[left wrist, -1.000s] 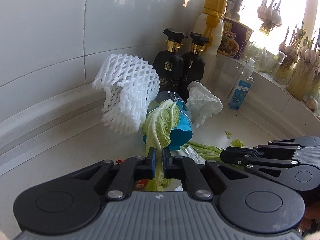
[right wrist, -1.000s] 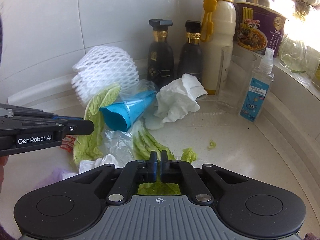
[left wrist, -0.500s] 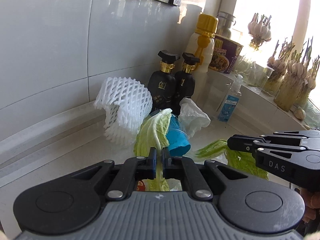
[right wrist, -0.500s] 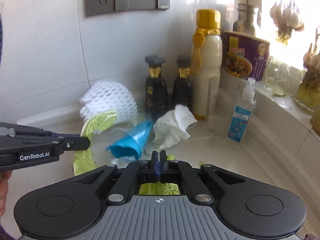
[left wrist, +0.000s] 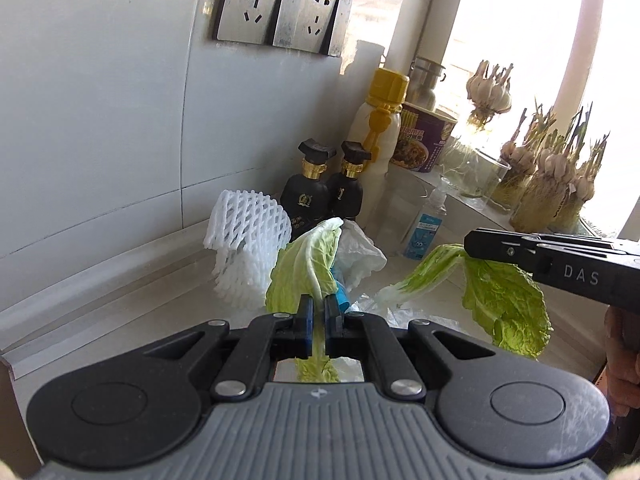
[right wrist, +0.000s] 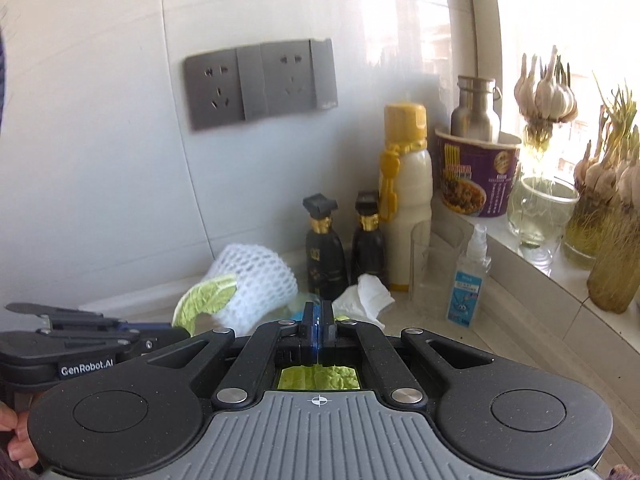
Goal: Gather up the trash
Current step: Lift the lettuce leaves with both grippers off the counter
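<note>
My left gripper (left wrist: 318, 307) is shut on the pale rib of a green cabbage leaf (left wrist: 304, 264), which stands up in front of it above the counter. My right gripper (right wrist: 319, 316) is shut on a second cabbage leaf (right wrist: 318, 378); in the left wrist view that leaf (left wrist: 500, 296) hangs from the right gripper's tips (left wrist: 472, 244). On the counter behind lie a white foam fruit net (left wrist: 246, 240), a crumpled white tissue (left wrist: 360, 256), a blue paper cup (left wrist: 342, 296) mostly hidden, and clear plastic wrap (left wrist: 400, 314).
Against the wall stand two black bottles (left wrist: 324, 200), a cream bottle with a yellow cap (left wrist: 378, 148) and a small spray bottle (left wrist: 426, 226). A noodle cup (right wrist: 476, 176), a steel flask (right wrist: 476, 112), a glass jar and sprouting garlic (left wrist: 552, 176) sit on the sill.
Both grippers have risen, each carrying its cabbage leaf up off the counter. The trash pile now sits lower and farther in both views, and the wall sockets have come into sight.
</note>
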`<state>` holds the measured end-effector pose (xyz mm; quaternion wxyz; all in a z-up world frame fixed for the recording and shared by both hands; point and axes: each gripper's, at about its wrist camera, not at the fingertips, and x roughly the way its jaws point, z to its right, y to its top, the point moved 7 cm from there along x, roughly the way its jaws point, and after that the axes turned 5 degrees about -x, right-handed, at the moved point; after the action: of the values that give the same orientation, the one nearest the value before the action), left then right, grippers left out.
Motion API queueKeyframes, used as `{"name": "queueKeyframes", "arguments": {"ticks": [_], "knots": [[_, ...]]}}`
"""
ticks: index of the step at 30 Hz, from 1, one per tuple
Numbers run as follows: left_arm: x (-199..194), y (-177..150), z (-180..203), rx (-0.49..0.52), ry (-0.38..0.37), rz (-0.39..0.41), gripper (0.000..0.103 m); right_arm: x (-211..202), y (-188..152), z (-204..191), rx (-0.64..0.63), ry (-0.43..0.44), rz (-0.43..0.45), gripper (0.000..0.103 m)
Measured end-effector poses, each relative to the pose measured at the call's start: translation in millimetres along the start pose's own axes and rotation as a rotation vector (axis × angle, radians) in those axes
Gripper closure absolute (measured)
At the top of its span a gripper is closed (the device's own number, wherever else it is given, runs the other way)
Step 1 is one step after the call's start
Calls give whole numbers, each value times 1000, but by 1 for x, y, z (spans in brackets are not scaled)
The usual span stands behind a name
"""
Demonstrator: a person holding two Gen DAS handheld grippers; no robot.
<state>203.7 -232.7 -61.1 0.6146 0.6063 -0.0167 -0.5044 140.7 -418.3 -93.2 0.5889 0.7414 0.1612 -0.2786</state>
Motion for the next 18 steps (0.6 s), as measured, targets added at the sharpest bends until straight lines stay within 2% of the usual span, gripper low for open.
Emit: {"name": "queueKeyframes", "arguments": {"ticks": [5,10,18], "knots": [[-22,1,-1,-14,-11,2,98,-21,15,-8,43,48,25,103],[-45,-3,-3,-30,-14,3,98,-41,25,-19,20,37,46,103],[-73,-23,-11,-59,-3,-22,98,-62,17,-46,10,80,29,103]]}}
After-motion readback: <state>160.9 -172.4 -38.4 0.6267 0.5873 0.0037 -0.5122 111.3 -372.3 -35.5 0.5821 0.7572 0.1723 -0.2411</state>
